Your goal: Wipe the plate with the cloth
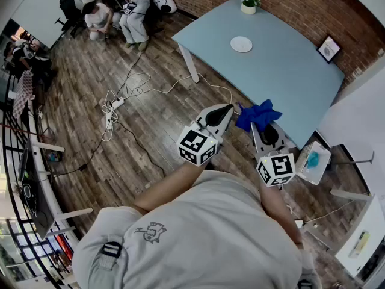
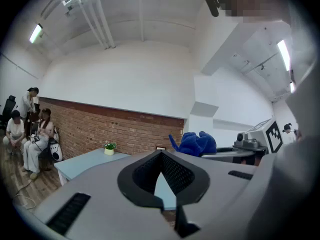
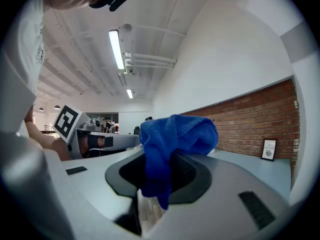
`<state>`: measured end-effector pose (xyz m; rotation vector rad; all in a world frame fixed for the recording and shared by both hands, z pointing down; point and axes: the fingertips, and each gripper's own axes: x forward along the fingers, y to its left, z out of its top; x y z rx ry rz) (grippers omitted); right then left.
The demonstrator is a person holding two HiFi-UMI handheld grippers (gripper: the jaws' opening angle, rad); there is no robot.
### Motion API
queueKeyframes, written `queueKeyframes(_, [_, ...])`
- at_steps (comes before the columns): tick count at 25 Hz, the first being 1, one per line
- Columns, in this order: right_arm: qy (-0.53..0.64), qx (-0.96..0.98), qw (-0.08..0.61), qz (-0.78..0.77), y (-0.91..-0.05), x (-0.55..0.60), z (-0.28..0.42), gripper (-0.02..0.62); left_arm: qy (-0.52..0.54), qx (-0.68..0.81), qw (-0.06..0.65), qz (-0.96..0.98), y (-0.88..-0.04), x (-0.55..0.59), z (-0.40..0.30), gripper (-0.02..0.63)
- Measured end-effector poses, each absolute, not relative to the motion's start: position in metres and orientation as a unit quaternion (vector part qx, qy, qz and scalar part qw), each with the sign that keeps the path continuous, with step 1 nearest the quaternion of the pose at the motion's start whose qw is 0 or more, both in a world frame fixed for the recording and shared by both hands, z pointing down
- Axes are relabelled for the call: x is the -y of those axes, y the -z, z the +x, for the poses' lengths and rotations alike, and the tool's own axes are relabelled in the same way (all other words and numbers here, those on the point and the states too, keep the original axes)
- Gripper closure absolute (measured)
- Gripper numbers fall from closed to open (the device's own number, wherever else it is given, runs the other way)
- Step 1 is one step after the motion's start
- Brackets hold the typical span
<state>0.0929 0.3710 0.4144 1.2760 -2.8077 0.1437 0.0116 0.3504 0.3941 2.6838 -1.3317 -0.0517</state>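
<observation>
A white plate (image 1: 241, 44) lies on the far part of the light blue table (image 1: 283, 77), well away from both grippers. My right gripper (image 1: 262, 124) is shut on a blue cloth (image 1: 257, 114), bunched at its tips near the table's near edge; in the right gripper view the cloth (image 3: 172, 144) hangs over the jaws. My left gripper (image 1: 229, 109) is held level beside it, to the left, shut with nothing in it. The left gripper view shows the closed jaws (image 2: 161, 154) and the cloth (image 2: 196, 144) off to the right.
A small potted plant (image 1: 248, 3) stands at the table's far corner, a framed picture (image 1: 328, 48) at its right side. White cables and a power strip (image 1: 114, 104) lie on the wooden floor to the left. People sit at the back left by the brick wall. A white basket (image 1: 313, 161) stands right.
</observation>
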Motion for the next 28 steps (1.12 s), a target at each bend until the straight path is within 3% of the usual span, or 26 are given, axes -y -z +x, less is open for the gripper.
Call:
queueKeyframes(16, [-0.067,0.916,0.042,0.392,-0.428,-0.329,0.032,0.503,0.027,0.429,0.109,0.896,-0.409,-0.3,-0.036,0.6])
queueKeyframes(28, [-0.095,0.899,0.018,0.427,-0.42,-0.244,-0.06,0.502,0.031,0.393,0.098,0.914,-0.396,-0.22,-0.128,0.6])
